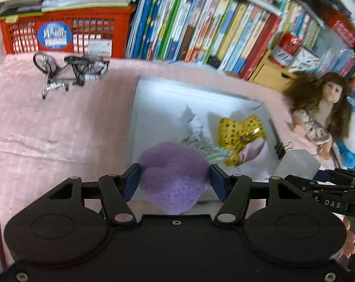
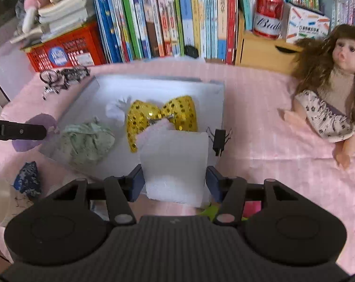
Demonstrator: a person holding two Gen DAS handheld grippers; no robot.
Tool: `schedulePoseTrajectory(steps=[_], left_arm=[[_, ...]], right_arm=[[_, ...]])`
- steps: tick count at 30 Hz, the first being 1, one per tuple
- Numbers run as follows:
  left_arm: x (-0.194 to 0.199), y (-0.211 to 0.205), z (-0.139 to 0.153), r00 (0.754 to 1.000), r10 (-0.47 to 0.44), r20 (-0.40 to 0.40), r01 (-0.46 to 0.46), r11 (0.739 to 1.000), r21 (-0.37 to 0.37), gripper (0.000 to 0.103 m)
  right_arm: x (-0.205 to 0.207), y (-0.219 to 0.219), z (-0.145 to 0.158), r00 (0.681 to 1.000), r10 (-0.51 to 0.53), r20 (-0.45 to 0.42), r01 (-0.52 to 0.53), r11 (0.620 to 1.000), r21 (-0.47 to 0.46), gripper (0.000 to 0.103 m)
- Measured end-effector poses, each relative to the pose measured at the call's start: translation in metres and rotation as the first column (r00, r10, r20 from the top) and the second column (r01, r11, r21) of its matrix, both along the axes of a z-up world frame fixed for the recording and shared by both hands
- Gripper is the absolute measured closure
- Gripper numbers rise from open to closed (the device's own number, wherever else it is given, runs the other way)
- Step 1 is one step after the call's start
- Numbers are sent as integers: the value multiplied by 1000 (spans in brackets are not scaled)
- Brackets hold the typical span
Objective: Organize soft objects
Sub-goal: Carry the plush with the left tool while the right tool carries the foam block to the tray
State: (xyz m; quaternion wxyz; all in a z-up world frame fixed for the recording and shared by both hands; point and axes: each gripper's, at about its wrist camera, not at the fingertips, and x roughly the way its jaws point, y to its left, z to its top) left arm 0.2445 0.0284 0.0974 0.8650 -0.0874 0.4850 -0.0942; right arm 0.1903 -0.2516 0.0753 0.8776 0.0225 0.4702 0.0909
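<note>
My left gripper (image 1: 175, 179) is shut on a purple fuzzy soft piece (image 1: 172, 174), held over the near left corner of a shallow white tray (image 1: 139, 108). My right gripper (image 2: 175, 181) is shut on a white foam block (image 2: 175, 162), held over the tray's (image 2: 158, 81) near right edge. Inside the tray lie a yellow sequined bow (image 2: 177, 112), a crumpled green cloth (image 2: 88, 141) and a small white fluffy piece (image 2: 116, 110). The right wrist view shows the purple piece (image 2: 36, 122) at the left, behind the left gripper's finger (image 2: 24, 130).
A long-haired doll (image 2: 330, 98) lies on the pink cloth to the right. A black binder clip (image 2: 218, 139) sits by the tray. A wire bicycle model (image 1: 67, 72) and a red crate (image 1: 64, 35) stand at the back left. Books line the back. A blue patterned cloth (image 2: 28, 178) lies near left.
</note>
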Motion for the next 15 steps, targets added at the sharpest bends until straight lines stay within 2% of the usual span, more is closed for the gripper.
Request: schedulePoseTrajectory(steps=[8, 11, 15], left_arm=[[23, -15, -30, 992, -46, -117, 47, 999, 3, 42], [30, -20, -36, 992, -43, -123, 43, 999, -2, 42], [45, -21, -38, 992, -51, -118, 43, 997, -69, 42]], right_arm=[[14, 10, -14, 1000, 16, -26, -16, 1000, 19, 43], [19, 10, -17, 1000, 10, -28, -9, 999, 45, 43], [28, 11, -14, 1000, -4, -2, 4, 998, 67, 44]])
